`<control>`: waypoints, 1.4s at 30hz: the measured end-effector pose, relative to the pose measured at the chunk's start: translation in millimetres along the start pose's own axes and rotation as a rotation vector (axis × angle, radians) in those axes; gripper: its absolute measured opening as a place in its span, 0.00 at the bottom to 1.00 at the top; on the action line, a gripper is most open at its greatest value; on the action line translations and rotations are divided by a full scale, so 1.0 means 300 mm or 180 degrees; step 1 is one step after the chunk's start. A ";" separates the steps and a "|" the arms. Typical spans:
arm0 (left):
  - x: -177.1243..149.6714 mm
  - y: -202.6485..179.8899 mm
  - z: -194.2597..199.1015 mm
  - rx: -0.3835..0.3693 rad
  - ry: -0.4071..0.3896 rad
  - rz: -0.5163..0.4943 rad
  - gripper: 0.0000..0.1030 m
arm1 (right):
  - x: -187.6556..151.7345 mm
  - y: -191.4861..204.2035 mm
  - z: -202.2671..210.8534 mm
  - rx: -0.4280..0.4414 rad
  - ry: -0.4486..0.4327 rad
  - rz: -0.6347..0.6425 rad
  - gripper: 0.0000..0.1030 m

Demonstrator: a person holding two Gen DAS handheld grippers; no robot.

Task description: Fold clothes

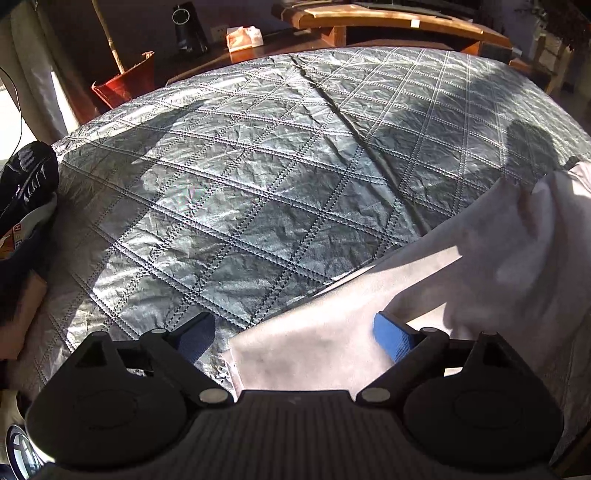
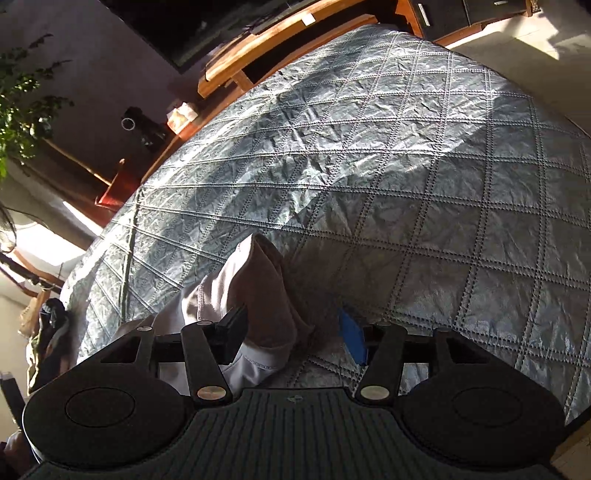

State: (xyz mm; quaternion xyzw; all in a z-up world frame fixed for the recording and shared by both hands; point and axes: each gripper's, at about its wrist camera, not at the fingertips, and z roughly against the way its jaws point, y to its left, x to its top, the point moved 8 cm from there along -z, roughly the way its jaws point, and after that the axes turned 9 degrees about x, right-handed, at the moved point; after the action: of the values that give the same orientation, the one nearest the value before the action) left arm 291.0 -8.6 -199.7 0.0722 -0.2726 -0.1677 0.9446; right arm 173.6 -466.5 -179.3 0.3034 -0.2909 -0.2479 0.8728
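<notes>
A pale pinkish-white garment (image 1: 424, 280) lies on the grey quilted bedspread (image 1: 258, 177), spreading from the lower middle to the right edge of the left wrist view, where it rises in a blurred fold. My left gripper (image 1: 293, 339) is wide open just above the bedspread, and the garment's flat corner sits between its blue pads (image 1: 389, 338). In the right wrist view a bunched fold of the garment (image 2: 258, 288) stands between the fingers of my right gripper (image 2: 291, 334). That gripper is open: the cloth rests against the left finger, and bedspread (image 2: 406, 184) shows beside the blue right pad (image 2: 352, 341).
Dark clothes (image 1: 26, 184) are piled at the bed's left edge. Beyond the far edge stand a red bin (image 1: 125, 81), a tissue box (image 1: 243, 37) and wooden furniture (image 1: 388, 18). A leafy plant (image 2: 22, 92) is at the left of the right wrist view.
</notes>
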 end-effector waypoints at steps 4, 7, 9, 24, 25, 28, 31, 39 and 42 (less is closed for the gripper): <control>0.008 -0.019 0.016 -0.0056 -0.0067 -0.0038 0.88 | -0.079 0.014 -0.013 0.0148 0.0241 -0.0081 0.61; 0.000 -0.037 0.013 -0.0044 -0.0058 -0.0119 0.88 | -0.117 0.017 -0.046 0.0233 0.0280 -0.0163 0.61; -0.007 -0.045 0.010 -0.0034 -0.0044 -0.0166 0.88 | -0.120 0.011 -0.075 0.0222 0.0249 -0.0198 0.62; -0.026 -0.055 -0.002 -0.0005 -0.0048 -0.0244 0.96 | 0.102 0.256 -0.130 0.0606 -0.0250 0.0272 0.05; -0.026 -0.054 -0.003 -0.0002 -0.0049 -0.0244 0.96 | 0.126 0.296 -0.128 0.0688 -0.0274 0.0363 0.05; -0.025 -0.054 -0.003 0.0005 -0.0048 -0.0247 0.97 | 0.160 0.377 -0.121 0.0924 -0.0372 0.0669 0.05; -0.024 -0.055 -0.003 0.0002 -0.0046 -0.0252 0.97 | 0.112 0.254 -0.164 0.0666 -0.0227 0.0430 0.06; -0.030 -0.059 0.002 0.0018 -0.0075 -0.0307 0.98 | 0.009 0.032 -0.210 0.0194 -0.0006 -0.0024 0.13; -0.024 -0.059 0.001 0.0012 -0.0053 -0.0320 0.98 | 0.019 0.042 -0.174 0.0221 -0.0106 -0.0031 0.21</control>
State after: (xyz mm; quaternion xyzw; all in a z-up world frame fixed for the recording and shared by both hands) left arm 280.3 -22.6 -207.0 0.0861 -0.2768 -0.2150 0.9326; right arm 215.2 -441.3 -202.5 0.3307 -0.3124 -0.2469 0.8556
